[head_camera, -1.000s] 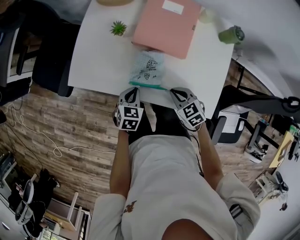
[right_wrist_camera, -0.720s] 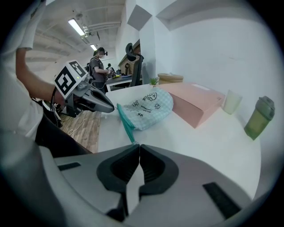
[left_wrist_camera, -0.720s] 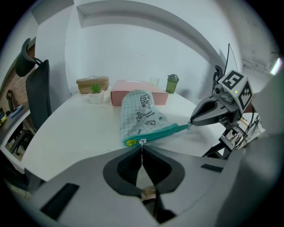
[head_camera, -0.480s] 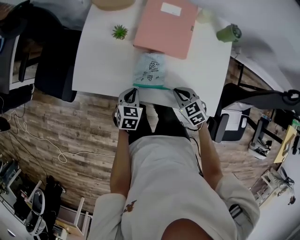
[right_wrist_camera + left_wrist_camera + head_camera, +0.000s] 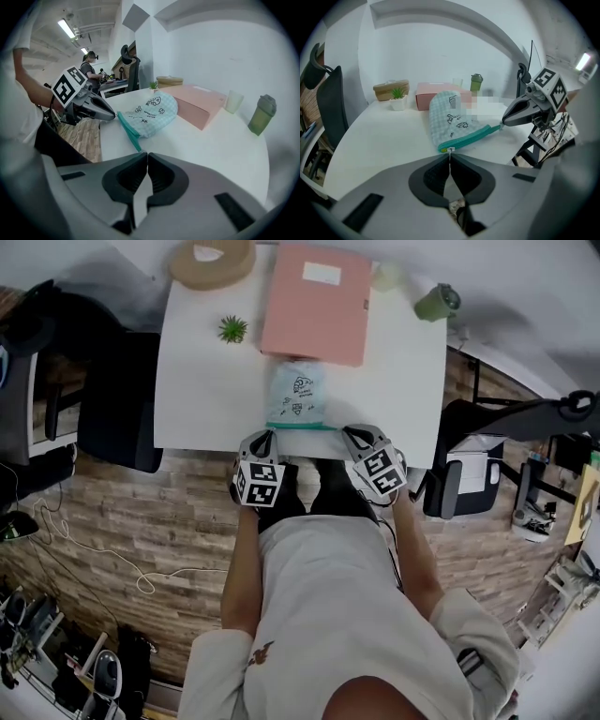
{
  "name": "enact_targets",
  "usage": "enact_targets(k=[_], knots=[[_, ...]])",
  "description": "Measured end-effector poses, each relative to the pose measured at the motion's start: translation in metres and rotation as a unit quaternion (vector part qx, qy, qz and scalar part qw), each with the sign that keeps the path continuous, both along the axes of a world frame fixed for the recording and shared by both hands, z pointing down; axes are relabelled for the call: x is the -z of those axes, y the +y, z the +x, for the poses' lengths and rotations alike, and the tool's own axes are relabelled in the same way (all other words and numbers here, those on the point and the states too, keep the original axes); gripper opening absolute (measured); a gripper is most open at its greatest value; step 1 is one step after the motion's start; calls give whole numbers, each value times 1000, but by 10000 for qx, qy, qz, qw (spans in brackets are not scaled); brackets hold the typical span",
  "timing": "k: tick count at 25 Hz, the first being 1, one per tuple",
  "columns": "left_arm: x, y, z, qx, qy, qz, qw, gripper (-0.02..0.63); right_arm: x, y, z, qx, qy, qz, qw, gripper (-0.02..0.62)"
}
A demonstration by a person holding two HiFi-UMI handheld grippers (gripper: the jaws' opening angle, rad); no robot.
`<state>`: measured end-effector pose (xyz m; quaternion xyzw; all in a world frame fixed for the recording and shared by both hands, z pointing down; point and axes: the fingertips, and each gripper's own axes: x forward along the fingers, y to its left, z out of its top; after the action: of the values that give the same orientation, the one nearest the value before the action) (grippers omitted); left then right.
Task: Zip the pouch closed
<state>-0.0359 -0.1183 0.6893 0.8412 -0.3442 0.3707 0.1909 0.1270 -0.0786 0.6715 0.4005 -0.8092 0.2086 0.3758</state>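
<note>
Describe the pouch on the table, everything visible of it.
The pouch is soft pale blue-green checked fabric with small cartoon prints, edged along its near side by a teal zipper band. It lies flat on the white table by the front edge, its far end meeting the pink box. The left gripper is shut on the white zipper pull at one end; the right gripper pinches the band's other end.

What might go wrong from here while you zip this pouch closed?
The left gripper pinches only the thin zipper pull, which may slip out. The right gripper seems to hold just a corner of the pouch, so it may pull free. The pouch lies at the table edge and could drop.
</note>
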Motion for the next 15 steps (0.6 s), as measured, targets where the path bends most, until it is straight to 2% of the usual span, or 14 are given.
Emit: enact_targets(k=[5,11,15], knots=[[-6,3,0,-274,-54,-34,9996,0,-5,5,-6,-287,22,7,9996,9],[-8,3,0,-498,50,32,9987,2,-10,7,-10,-630,143,56,9979,12],[-7,6,0,-653,149,59,9977,4,-7,10,-12,-869,191,129,9960,45]])
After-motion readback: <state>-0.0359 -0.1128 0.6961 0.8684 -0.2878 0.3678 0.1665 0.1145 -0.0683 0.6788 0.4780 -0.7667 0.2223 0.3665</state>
